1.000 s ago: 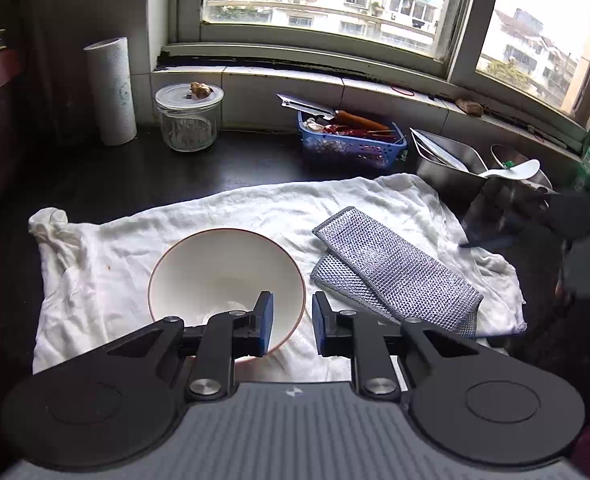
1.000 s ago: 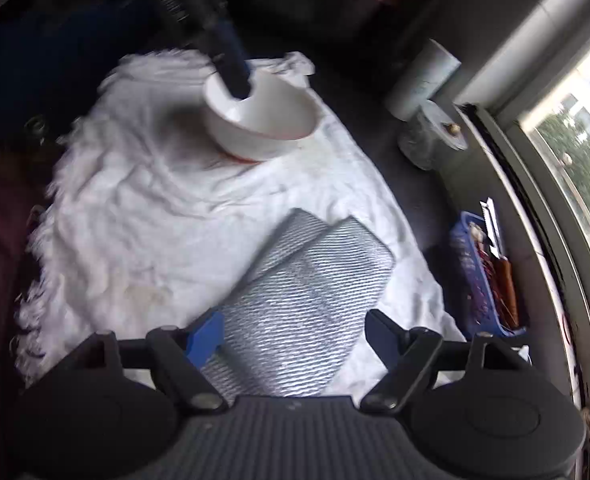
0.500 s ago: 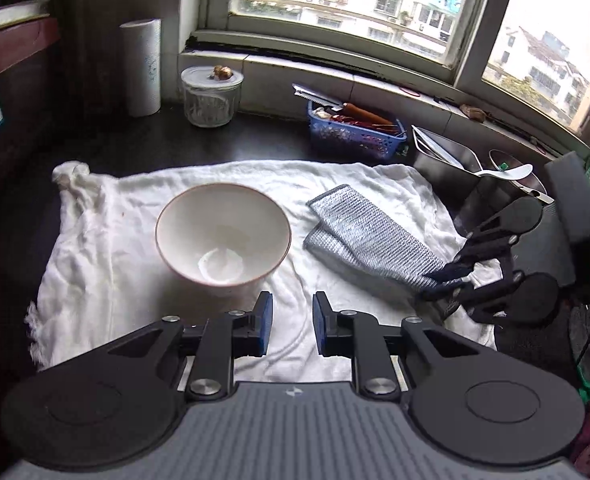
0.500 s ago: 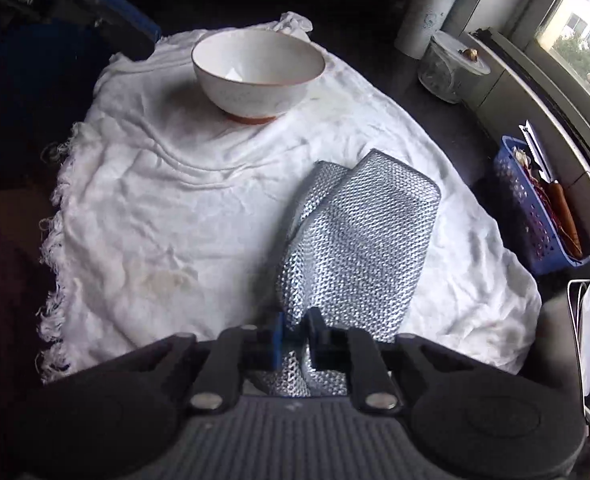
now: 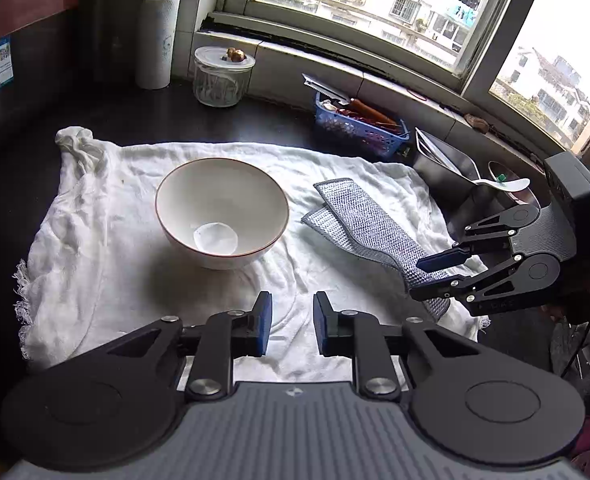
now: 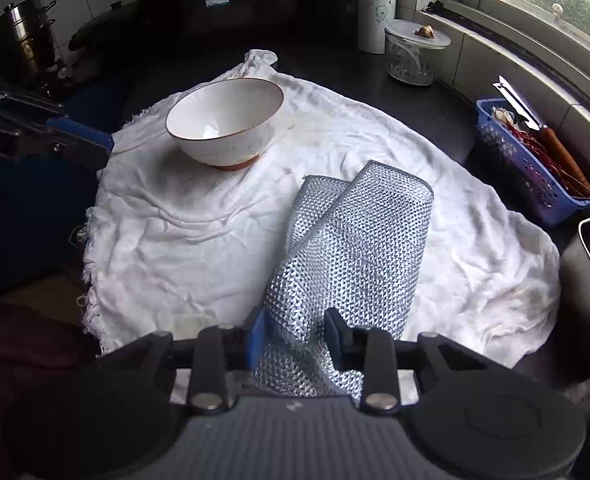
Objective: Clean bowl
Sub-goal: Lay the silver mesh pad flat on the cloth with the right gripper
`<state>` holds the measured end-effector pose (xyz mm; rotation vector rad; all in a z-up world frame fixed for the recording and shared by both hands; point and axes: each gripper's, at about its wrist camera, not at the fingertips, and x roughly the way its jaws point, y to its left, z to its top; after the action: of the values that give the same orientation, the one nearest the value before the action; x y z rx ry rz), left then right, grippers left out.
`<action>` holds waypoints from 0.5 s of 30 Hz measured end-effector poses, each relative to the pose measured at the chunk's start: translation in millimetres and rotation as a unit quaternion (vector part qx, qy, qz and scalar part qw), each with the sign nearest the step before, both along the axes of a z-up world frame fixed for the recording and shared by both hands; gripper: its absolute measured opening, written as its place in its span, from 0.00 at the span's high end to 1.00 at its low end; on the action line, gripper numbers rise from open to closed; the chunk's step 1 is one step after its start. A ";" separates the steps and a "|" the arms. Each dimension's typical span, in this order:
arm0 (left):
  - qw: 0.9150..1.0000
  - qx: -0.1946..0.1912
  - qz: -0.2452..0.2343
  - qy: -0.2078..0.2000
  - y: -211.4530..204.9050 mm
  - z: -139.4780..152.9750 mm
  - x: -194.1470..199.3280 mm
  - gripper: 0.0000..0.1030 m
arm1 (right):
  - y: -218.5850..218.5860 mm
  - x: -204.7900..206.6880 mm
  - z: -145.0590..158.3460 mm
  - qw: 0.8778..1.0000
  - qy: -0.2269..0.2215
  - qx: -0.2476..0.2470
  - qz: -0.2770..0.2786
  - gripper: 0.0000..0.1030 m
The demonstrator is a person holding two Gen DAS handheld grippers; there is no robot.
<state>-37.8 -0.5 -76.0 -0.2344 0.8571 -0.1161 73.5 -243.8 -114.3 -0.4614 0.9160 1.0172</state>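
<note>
A white bowl [image 5: 223, 200] with a brown rim stands upright on a white towel [image 5: 95, 240]; the right wrist view shows the same bowl [image 6: 223, 120]. My left gripper [image 5: 292, 304] hovers over the towel in front of the bowl. Its jaws are opening and nothing is between them. To the right, a folded silver mesh cloth [image 5: 359, 220] has its near end raised off the towel. My right gripper [image 5: 435, 274] holds that end. In its own view, the bunched cloth [image 6: 359, 232] fills the gap of my right gripper [image 6: 295, 320], whose jaws are opening slightly.
A blue basket [image 5: 359, 128] of utensils, a lidded glass jar [image 5: 223, 76] and a paper roll [image 5: 157, 40] stand along the windowsill. A metal container [image 5: 447, 168] with a white spoon sits at the right. Steel pots [image 6: 27, 40] stand at the back left.
My left gripper drew back from the bowl's rim. My right gripper rolled, closed on the mesh cloth's near end and lifted it; its jaws now stand a little wider.
</note>
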 end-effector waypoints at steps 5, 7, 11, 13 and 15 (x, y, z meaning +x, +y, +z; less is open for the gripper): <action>1.000 -0.013 -0.013 0.005 8.0 -3.9 6.4 0.74 | 7.5 7.4 -5.1 1.000 0.019 0.004 -0.015 0.67; 1.000 -0.017 -0.022 0.004 11.2 -4.4 11.5 0.74 | 6.2 11.6 -3.3 0.999 0.030 0.014 -0.028 0.74; 0.999 -0.021 -0.040 0.001 17.0 -2.9 20.8 0.74 | -3.7 21.2 13.0 0.993 0.066 0.057 -0.076 0.74; 0.998 -0.025 -0.050 0.000 20.8 -2.2 24.6 0.74 | -5.9 22.9 18.9 0.992 0.061 0.059 -0.094 0.78; 0.998 -0.030 -0.059 -0.002 26.2 -1.5 28.8 0.74 | -7.9 23.9 25.0 0.991 0.045 0.057 -0.116 0.96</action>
<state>-9.0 25.7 -77.6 -0.2396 0.8646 -0.2533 97.4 -251.7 -89.3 -0.2080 0.9631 0.8773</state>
